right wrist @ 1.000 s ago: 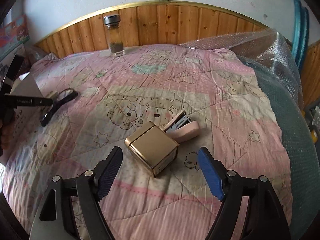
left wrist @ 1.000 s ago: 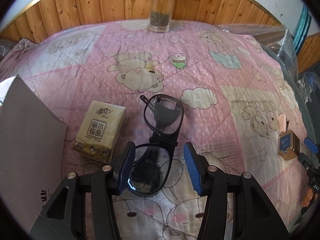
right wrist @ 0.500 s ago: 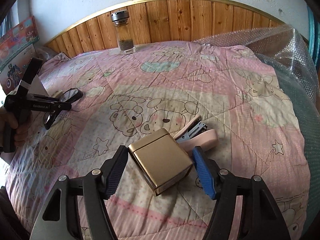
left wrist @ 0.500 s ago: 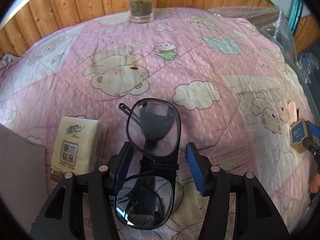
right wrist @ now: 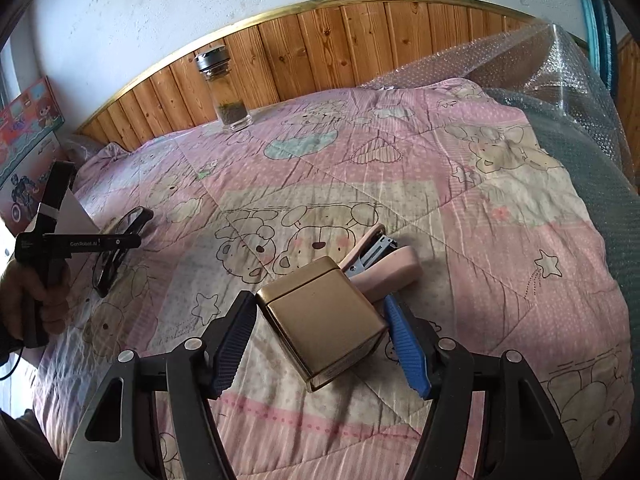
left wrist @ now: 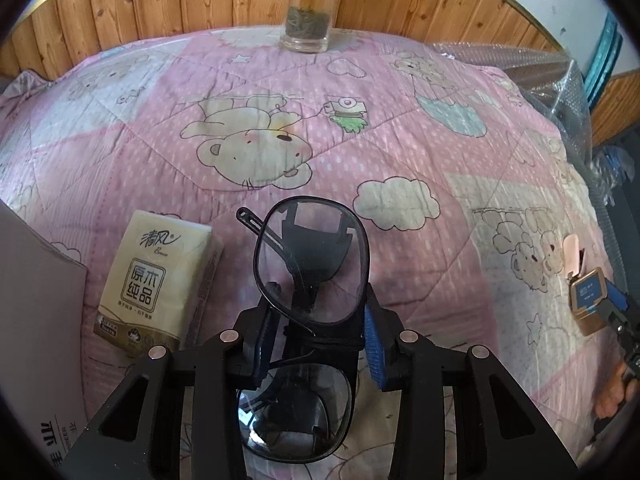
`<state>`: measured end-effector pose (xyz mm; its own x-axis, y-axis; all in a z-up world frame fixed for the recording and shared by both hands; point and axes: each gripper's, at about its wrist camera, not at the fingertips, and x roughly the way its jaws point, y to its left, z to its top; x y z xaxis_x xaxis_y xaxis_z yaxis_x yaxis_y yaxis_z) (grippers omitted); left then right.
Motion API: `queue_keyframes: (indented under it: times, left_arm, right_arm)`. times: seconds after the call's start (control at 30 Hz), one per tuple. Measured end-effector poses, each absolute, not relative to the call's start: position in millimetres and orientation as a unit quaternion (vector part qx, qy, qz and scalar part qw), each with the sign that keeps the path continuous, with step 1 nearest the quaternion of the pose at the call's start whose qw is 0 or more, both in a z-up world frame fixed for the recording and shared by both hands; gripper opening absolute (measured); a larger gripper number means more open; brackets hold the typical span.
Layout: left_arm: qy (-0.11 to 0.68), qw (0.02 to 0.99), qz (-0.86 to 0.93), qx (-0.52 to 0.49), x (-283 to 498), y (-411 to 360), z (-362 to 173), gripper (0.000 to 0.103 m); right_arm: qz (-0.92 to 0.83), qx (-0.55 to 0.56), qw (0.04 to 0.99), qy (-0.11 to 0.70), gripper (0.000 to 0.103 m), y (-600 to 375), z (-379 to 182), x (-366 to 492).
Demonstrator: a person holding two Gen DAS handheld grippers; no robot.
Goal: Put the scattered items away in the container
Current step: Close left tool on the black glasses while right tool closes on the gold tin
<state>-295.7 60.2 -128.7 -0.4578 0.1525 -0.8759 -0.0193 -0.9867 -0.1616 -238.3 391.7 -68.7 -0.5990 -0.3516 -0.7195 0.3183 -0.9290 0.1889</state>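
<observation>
Grab step on both sides, nothing lifted off the bed [right wrist: 460, 184] yet. Left gripper [left wrist: 316, 344] closing around the glasses [left wrist: 310, 280], frame bridge sitting right between the pads, one lens sticking out ahead of the fingertips and the other tucked back under the fingers; can't tell for sure whether the pads are pressing yet. Tissue pack [left wrist: 160, 276] just off to the left of that gripper, grey box [left wrist: 36, 320] further left at the frame edge, probably the container. Right gripper [right wrist: 320, 340] spread wide, straddling the gold tin [right wrist: 324, 320], left pad about touching its corner, right pad just beside the other side, not squeezing. Pink stapler [right wrist: 384, 264] right behind the tin, touching it, so worth watching that it doesn't get dragged along. Glass jar [right wrist: 228, 92] way out ahead by the wooden headboard. Next up, probably: finish both squeezes, gently on the glasses since the lenses are thin, then lift and carry over to the box.
</observation>
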Motion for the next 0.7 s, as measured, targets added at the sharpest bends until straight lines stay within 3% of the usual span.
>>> queue_keyframes:
  times: [0.37,0.47,0.53,0.7]
  left_arm:
    - [-0.079,0.070,0.848,-0.519,-257.9,66.2,-111.1,0.037]
    - [-0.092,0.071,0.843,-0.525,-248.9,63.0,-115.8,0.037]
    - [-0.100,0.069,0.842,-0.525,-242.3,61.7,-117.5,0.037]
    - [-0.096,0.063,0.843,-0.526,-230.7,63.1,-118.7,0.037]
  right_arm:
    - [-0.884,0.435,0.169,-0.037,0.068,404.3,-66.7,-210.6]
    - [-0.873,0.445,0.202,0.011,0.070,394.8,-73.6,-206.6]
    - [-0.869,0.439,0.222,0.054,0.080,389.9,-75.3,-206.4]
    - [-0.843,0.440,0.274,0.145,0.081,391.2,-78.6,-214.8]
